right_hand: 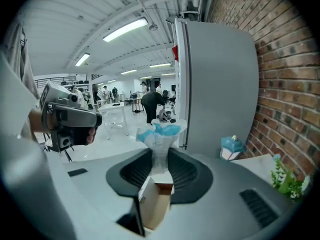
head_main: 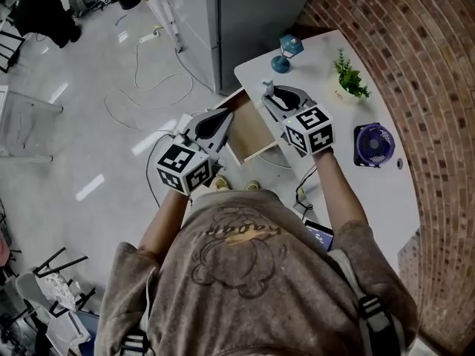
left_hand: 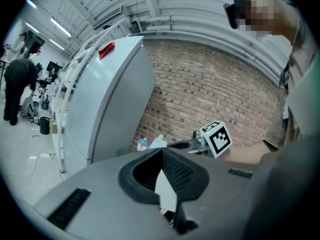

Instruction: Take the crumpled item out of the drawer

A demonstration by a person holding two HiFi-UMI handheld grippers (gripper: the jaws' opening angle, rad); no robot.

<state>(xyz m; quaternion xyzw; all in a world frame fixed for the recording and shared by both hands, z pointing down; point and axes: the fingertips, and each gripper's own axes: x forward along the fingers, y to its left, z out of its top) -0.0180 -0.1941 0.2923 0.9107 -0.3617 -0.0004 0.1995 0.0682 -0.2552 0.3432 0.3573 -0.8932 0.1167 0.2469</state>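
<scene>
My right gripper (right_hand: pixel 161 156) is shut on the crumpled item (right_hand: pixel 161 131), a white and blue wad that sticks up past the fingertips. In the head view the right gripper (head_main: pixel 269 93) hangs over the table's near edge, above the open wooden drawer (head_main: pixel 252 133). The same drawer (right_hand: pixel 156 204) shows below, through the gap between the right jaws. My left gripper (head_main: pixel 225 119) sits left of the drawer, off the table. Its jaws (left_hand: pixel 162 154) meet at the tips with nothing held.
A white table (head_main: pixel 326 191) stands against a curved brick wall (head_main: pixel 438 124). On it stand a blue lantern (head_main: pixel 286 52), a small plant (head_main: pixel 349 76) and a purple fan (head_main: pixel 373 144). A grey cabinet (head_main: pixel 252 13) stands behind it. Cables lie on the floor (head_main: pixel 148 87).
</scene>
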